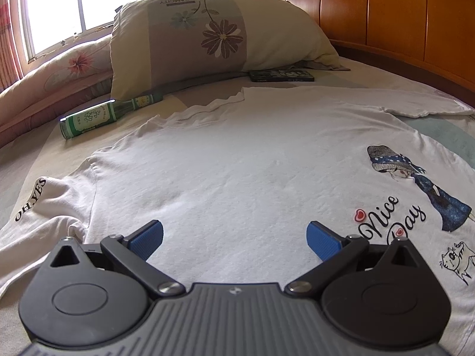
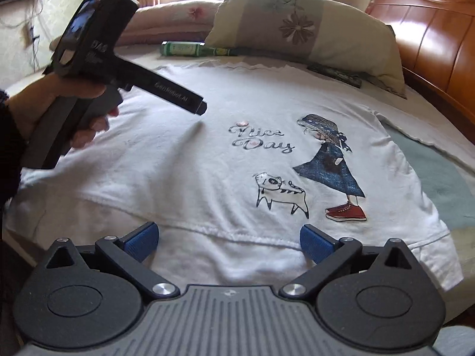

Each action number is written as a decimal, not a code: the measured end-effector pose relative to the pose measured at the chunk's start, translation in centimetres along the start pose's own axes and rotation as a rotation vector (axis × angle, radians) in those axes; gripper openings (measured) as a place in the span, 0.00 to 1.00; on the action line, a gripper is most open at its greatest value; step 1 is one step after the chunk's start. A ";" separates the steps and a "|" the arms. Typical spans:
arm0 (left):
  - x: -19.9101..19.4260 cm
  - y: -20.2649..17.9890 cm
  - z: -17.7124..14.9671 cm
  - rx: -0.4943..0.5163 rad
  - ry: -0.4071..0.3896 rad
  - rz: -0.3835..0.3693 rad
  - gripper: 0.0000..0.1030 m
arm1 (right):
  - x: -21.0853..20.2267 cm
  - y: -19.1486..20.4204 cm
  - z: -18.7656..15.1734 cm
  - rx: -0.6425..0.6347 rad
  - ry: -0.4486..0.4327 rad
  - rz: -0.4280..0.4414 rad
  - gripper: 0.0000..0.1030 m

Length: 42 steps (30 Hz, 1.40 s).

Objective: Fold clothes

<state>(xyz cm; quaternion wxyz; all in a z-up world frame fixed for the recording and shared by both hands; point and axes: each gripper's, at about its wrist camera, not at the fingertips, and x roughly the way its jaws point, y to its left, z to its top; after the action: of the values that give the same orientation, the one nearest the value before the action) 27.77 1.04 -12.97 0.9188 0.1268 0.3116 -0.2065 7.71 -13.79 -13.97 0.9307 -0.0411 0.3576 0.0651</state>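
A white T-shirt (image 1: 237, 160) lies spread flat on the bed, printed with "Nice Day", a girl in a blue dress and a cat (image 2: 280, 191). One sleeve reading "OH, YES" (image 1: 31, 198) is bunched at the left. My left gripper (image 1: 234, 237) hovers open just above the shirt's plain middle, nothing between its blue pads. My right gripper (image 2: 228, 241) is open over the shirt's hem (image 2: 237, 231). In the right wrist view a hand (image 2: 59, 103) holds the left gripper's body above the shirt's left side.
A green glass bottle (image 1: 104, 114) lies on the bed beside the shirt's far edge. A flowered pillow (image 1: 213, 35) and a dark flat box (image 1: 280, 75) sit behind it. A wooden headboard (image 1: 400, 17) runs along the right. A rolled quilt (image 1: 59, 71) lies under the window.
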 end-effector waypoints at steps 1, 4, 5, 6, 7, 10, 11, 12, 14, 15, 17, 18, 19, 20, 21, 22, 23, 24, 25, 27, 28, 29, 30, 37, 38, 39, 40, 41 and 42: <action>0.0 0.1 0.0 -0.004 0.001 0.000 0.99 | -0.2 0.0 0.6 -0.007 -0.032 0.005 1.00; 0.2 0.7 0.0 -0.028 0.006 0.020 0.99 | 0.2 -0.9 4.0 -0.027 -0.158 -0.035 1.00; 0.3 0.9 -0.1 -0.036 0.009 0.028 0.99 | 1.0 -1.5 5.3 -0.030 -0.173 -0.060 1.00; 0.4 1.1 -0.1 -0.044 0.012 0.035 0.99 | 2.0 -2.1 6.6 -0.031 -0.182 -0.088 1.00; 0.5 1.2 -0.1 -0.051 0.017 0.043 0.99 | 3.4 -2.3 7.9 -0.029 -0.178 -0.110 1.00; 1.1 1.9 -0.2 -0.094 0.045 0.046 0.99 | 7.7 -3.0 10.3 0.005 -0.069 -0.131 1.00; 1.3 2.1 -0.2 -0.113 0.052 0.040 0.99 | 9.1 -3.3 10.5 0.019 -0.027 -0.123 1.00; 1.5 2.4 -0.2 -0.134 0.056 0.031 0.99 | 10.2 -3.6 10.5 0.031 0.005 -0.112 1.00; 1.6 2.7 -0.3 -0.161 0.064 0.019 0.99 | 11.8 -4.3 9.6 0.081 0.044 -0.083 1.00; 1.6 2.8 -0.3 -0.164 0.066 0.019 0.99 | 12.0 -4.6 9.0 0.112 0.035 -0.069 1.00; 1.6 2.8 -0.4 -0.170 0.071 0.017 0.99 | 11.8 -5.0 8.3 0.147 0.004 -0.055 1.00; 1.6 2.8 -0.5 -0.172 0.075 0.018 0.99 | 11.7 -4.9 8.4 0.132 0.009 -0.058 1.00; 1.5 2.8 -0.4 -0.172 0.081 0.020 0.99 | 11.7 -4.8 8.4 0.130 0.014 -0.056 1.00; 1.5 2.8 -0.5 -0.173 0.086 0.021 0.99 | 11.7 -4.9 8.4 0.130 0.013 -0.049 1.00; 1.4 2.8 -0.5 -0.174 0.091 0.021 0.99 | 11.7 -5.0 8.3 0.124 0.008 -0.041 1.00; 1.3 2.8 -0.6 -0.177 0.095 0.021 0.99 | 11.6 -5.1 8.2 0.118 0.004 -0.034 1.00; 1.2 2.8 -0.7 -0.181 0.096 0.020 0.99 | 11.6 -5.3 8.2 0.111 0.002 -0.024 1.00; 0.9 2.8 -0.9 -0.185 0.097 0.022 0.99 | 11.6 -5.4 8.3 0.104 0.000 -0.013 1.00; 0.6 2.7 -1.1 -0.188 0.099 0.028 0.99 | 11.7 -5.6 8.3 0.096 0.000 -0.003 1.00; -0.1 2.5 -1.6 -0.197 0.102 0.042 0.99 | 11.8 -5.7 8.5 0.088 0.009 0.007 1.00; -0.5 2.2 -1.9 -0.204 0.101 0.053 0.99 | 11.8 -5.8 8.7 0.088 0.018 0.009 1.00; -1.0 2.0 -2.3 -0.217 0.096 0.066 0.99 | 11.8 -5.8 8.8 0.088 0.027 0.009 1.00; -1.7 1.7 -2.9 -0.236 0.088 0.082 0.99 | 11.9 -5.8 9.0 0.086 0.035 0.011 1.00; -5.2 1.5 -4.0 -0.314 0.120 0.131 0.99 | 12.1 -6.3 9.6 0.078 0.080 0.042 1.00; -5.4 2.3 -3.2 -0.309 0.130 0.140 0.99 | 12.1 -6.3 9.6 0.080 0.084 0.045 1.00; -5.5 3.1 -2.4 -0.304 0.139 0.150 0.99 | 12.1 -6.4 9.7 0.085 0.088 0.047 1.00; -5.7 3.9 -1.6 -0.299 0.149 0.159 0.99 | 12.2 -6.4 9.8 0.091 0.091 0.047 1.00; -5.9 4.7 -0.7 -0.294 0.158 0.169 0.99 | 12.2 -6.5 9.9 0.098 0.093 0.048 1.00; -6.0 5.5 0.1 -0.289 0.167 0.179 0.99 | 12.2 -6.5 9.9 0.104 0.094 0.048 1.00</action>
<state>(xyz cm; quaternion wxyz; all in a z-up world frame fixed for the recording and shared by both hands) 25.96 7.64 -8.60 0.9130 0.0372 0.4008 -0.0658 24.19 -17.89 -14.61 0.9118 0.0132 0.4049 0.0669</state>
